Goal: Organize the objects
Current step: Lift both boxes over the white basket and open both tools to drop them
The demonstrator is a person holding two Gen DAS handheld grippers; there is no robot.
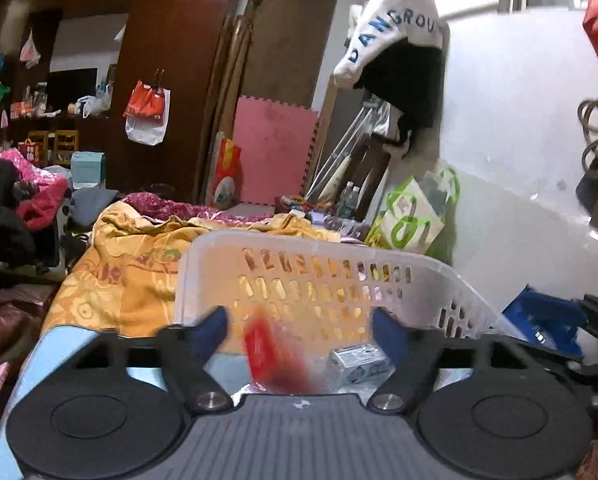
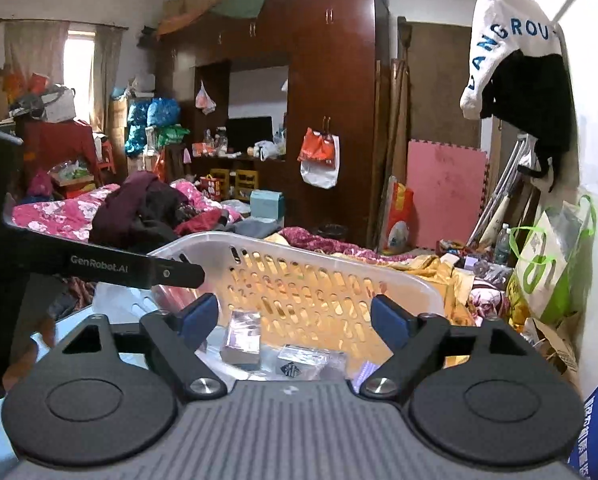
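Note:
A white slotted plastic basket [image 1: 323, 252] stands on the bed right ahead of both grippers; it also shows in the right wrist view [image 2: 299, 248]. My left gripper [image 1: 301, 330] is open over the basket, and a blurred red packet [image 1: 267, 354] is in the air between its fingers, touching neither pad. A small grey-white box [image 1: 359, 360] lies in the basket below. My right gripper [image 2: 295, 318] is open and empty over the basket. Under it lie a small shiny box [image 2: 243, 340] and a clear-wrapped packet [image 2: 303, 360]. The left gripper's black body [image 2: 99, 260] reaches in from the left.
An orange patterned blanket [image 1: 131, 276] covers the bed behind the basket. A green-and-white bag [image 2: 547, 256] leans on the white wall at the right. A blue bag [image 1: 547, 320] sits right of the basket. Piled clothes [image 2: 139, 208] and a dark wardrobe [image 2: 331, 100] are farther back.

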